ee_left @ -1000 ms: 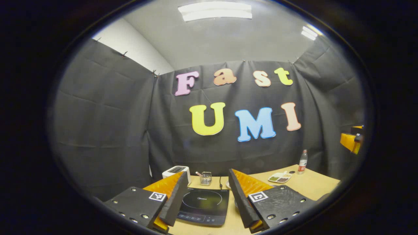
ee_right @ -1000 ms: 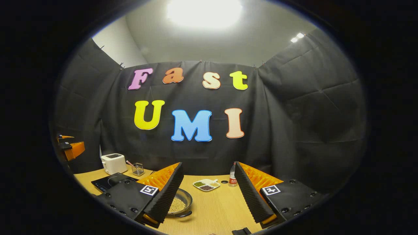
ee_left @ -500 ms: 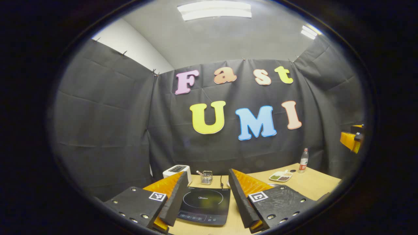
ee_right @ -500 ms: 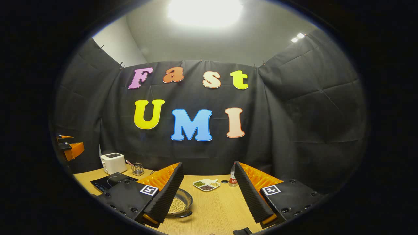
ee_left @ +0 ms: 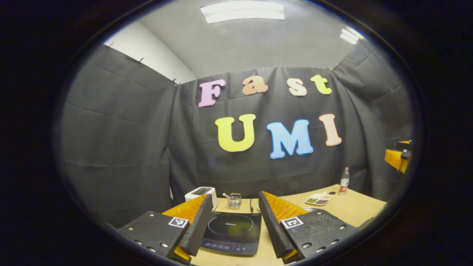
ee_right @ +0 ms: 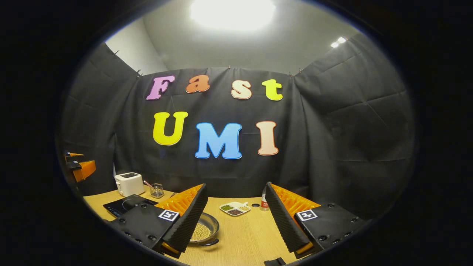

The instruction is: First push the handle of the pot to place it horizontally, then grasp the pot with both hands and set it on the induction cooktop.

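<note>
The shallow round metal pot [ee_right: 204, 231] filled with pale yellow beans sits on the light wooden worktop [ee_right: 244, 236], seen in the right gripper view partly behind that gripper's left finger, with its dark handle [ee_right: 209, 242] sticking out at the near rim toward the camera. The right gripper [ee_right: 236, 218] hangs above the worktop with its two fingers spread wide and nothing between them; the pot lies just beyond and left of the gap, untouched. In the left gripper view the left gripper [ee_left: 232, 221] is likewise spread wide and grasping nothing, and between its fingers lies the flat black induction cooktop [ee_left: 232, 232] with a circular ring mark and a control strip along its near edge. The cooktop rests on the worktop [ee_left: 354, 208] with nothing on it; in the right gripper view it shows at the left, well apart from the pot. Behind the cooktop stand a white boxy toaster [ee_left: 200, 193] and a small wire-mesh holder [ee_left: 234, 201] with a pink-tipped stick in it. Farther right on the worktop lie a white divided dish [ee_left: 317, 200] holding green and dark grains and, near it, a clear plastic bottle [ee_left: 343, 181] with a red label standing upright. The right gripper's tip shows at the far right edge of the left gripper view, held high above the worktop.
</note>
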{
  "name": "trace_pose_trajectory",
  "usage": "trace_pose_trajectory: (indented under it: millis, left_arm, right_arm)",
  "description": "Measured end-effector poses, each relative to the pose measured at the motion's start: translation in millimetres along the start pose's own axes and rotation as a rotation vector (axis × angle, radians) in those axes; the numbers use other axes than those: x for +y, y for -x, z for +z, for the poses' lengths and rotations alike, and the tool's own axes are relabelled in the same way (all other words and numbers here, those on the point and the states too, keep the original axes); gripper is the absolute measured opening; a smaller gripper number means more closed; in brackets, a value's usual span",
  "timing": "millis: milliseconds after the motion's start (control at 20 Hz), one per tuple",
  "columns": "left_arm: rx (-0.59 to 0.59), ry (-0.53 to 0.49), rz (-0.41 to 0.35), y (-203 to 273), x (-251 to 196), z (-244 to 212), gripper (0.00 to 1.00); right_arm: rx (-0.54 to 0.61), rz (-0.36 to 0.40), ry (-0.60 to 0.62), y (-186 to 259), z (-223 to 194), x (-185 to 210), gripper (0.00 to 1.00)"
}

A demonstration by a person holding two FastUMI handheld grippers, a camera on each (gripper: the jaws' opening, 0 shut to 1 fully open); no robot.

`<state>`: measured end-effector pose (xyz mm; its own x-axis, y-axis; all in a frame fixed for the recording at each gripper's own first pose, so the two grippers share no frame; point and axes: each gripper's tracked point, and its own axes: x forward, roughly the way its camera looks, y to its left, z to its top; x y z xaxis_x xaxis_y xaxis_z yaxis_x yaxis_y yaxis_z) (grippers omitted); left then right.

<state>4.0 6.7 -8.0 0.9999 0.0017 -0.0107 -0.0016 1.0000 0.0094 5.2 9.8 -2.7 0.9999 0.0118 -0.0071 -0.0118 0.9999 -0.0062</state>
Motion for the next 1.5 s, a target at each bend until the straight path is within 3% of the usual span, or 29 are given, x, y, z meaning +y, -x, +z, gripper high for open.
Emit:
trace_pose_trajectory:
  millis: [250,450,500,550,700,800,900,950,1100,1250,1300,1500]
  left_arm:
    - [-0.002,-0.004,0.002,0.7,3.6,0.9,0.72]
    - [-0.007,-0.008,0.002,-1.5,6.8,2.7,0.72]
    - [-0.008,-0.009,0.001,-1.8,7.5,2.5,0.76]
    - [-0.009,-0.010,0.001,-2.6,7.6,3.1,0.72]
    - [-0.011,-0.016,0.001,-3.9,10.8,3.1,0.76]
    - [-0.015,-0.017,0.001,-6.5,12.8,4.7,0.72]
    - [-0.019,-0.019,0.001,-7.9,15.2,4.3,0.72]
    - [-0.019,-0.018,0.001,-8.7,17.1,3.4,0.72]
    - [-0.016,-0.018,0.005,-11.2,24.1,0.3,0.73]
    - [-0.020,-0.019,0.012,-14.6,33.8,0.0,0.72]
    - [-0.022,-0.020,0.012,-16.0,36.7,0.2,0.72]
    - [-0.021,-0.019,0.013,-20.2,49.9,-4.1,0.73]
  right_arm:
    - [-0.003,0.000,0.007,-0.6,0.6,2.2,0.97]
    - [0.003,-0.002,0.008,-2.3,0.2,4.3,0.77]
    - [0.005,0.000,0.005,-3.4,-0.7,6.0,0.76]
    - [0.007,-0.005,0.006,-2.0,-0.6,6.4,0.76]
    - [0.008,-0.006,0.004,-4.7,-1.1,9.3,0.58]
    - [0.007,-0.011,0.007,-6.8,-1.0,9.0,0.58]
    - [0.013,0.001,0.003,-7.4,-3.1,16.5,0.41]
    - [0.015,-0.003,0.008,-9.7,-3.5,17.0,0.41]
    - [0.022,0.007,0.004,-10.2,-6.8,24.0,0.21]
    - [0.024,-0.001,0.004,-10.2,-9.0,27.3,0.21]
    - [0.014,-0.021,0.007,-13.1,-10.7,25.0,0.02]
    - [0.049,0.034,0.014,-13.9,-18.1,51.5,0.02]
